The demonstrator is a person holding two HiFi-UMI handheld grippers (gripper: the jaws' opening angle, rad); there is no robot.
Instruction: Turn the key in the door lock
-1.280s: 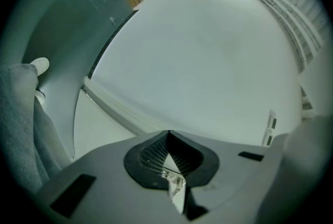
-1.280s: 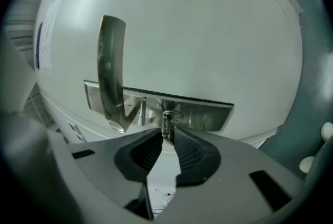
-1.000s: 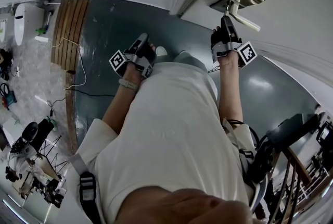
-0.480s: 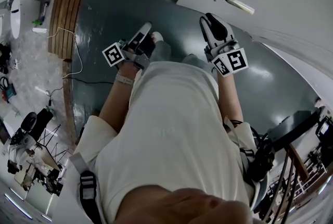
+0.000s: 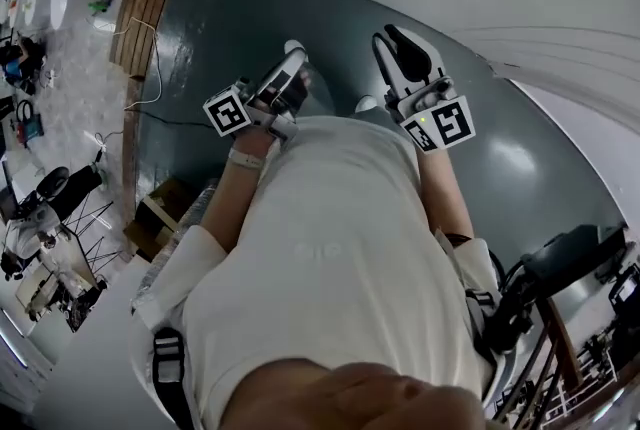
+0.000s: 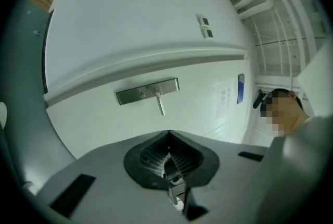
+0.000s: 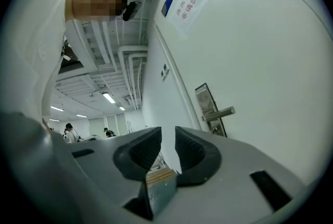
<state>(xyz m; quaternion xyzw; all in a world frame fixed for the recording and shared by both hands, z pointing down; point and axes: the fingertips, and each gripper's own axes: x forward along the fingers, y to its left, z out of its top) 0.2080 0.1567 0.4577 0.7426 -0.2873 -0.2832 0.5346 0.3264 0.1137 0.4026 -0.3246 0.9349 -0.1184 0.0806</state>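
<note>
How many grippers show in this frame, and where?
2. The left gripper is over the dark floor at the person's left, claw shut. The right gripper is at the right, claw open and empty. Neither touches the door handle.

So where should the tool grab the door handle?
The long bar of the handle, near its free end, away from the plate. Bring the right tool, which is open, straight at the door, one jaw each side of the bar. The bar sticks out sideways and stands off the door, so jaws should fit round it.
</note>
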